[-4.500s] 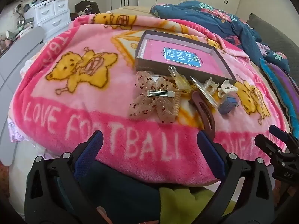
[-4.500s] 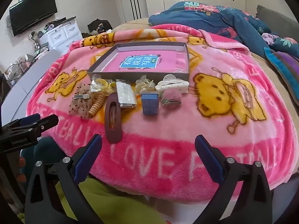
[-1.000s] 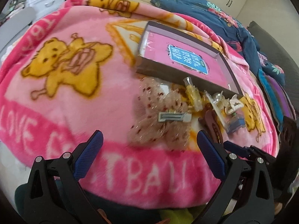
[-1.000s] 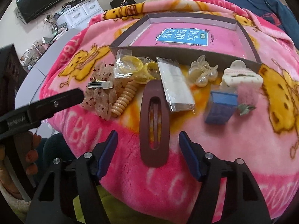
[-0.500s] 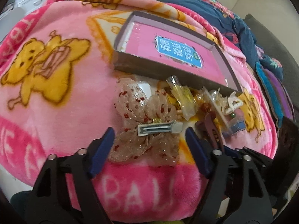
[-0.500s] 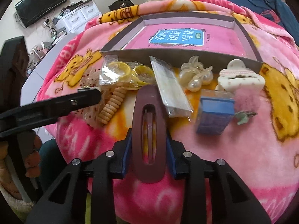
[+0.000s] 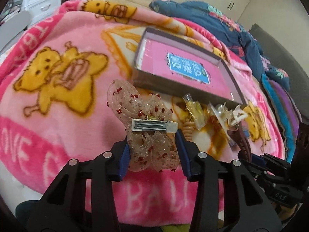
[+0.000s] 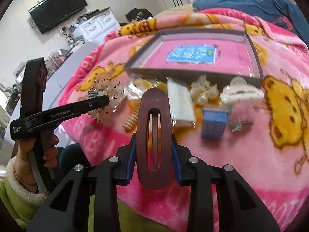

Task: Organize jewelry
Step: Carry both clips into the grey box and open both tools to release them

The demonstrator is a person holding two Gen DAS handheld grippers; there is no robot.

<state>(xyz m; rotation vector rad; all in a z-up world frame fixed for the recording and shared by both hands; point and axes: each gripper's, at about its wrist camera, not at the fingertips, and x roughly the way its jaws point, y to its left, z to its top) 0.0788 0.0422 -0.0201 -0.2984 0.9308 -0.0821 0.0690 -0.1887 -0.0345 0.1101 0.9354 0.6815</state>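
On a bed spread with a pink teddy-bear blanket [image 7: 58,116], the left tool [image 7: 152,150] is closing its jaws, the blue pads already pressing into the lower folds of a sheer glittered bow hair clip [image 7: 146,127] whose silver clasp faces up, while the right tool [image 8: 153,152] is clamped tight on the lower sides of a long maroon oval hair clip [image 8: 154,135], which stands out ahead of the jaws, pointing toward a shallow grey-walled box [image 8: 253,50] with a pink floor and a blue label. Along the box's near wall lie the remaining pieces: a yellow item in clear wrap [image 8: 139,86], a tan spiral hair tie [image 8: 132,119], a flat white packet [image 8: 180,104], a pearly claw clip [image 8: 203,92], a white claw clip [image 8: 241,94], a small blue box [image 8: 214,123] and a pink fluffy clip [image 8: 243,114]. In the right wrist view, a hand [image 8: 29,160] in a lime fleece-lined sleeve [image 8: 17,199] grips the left tool's handle
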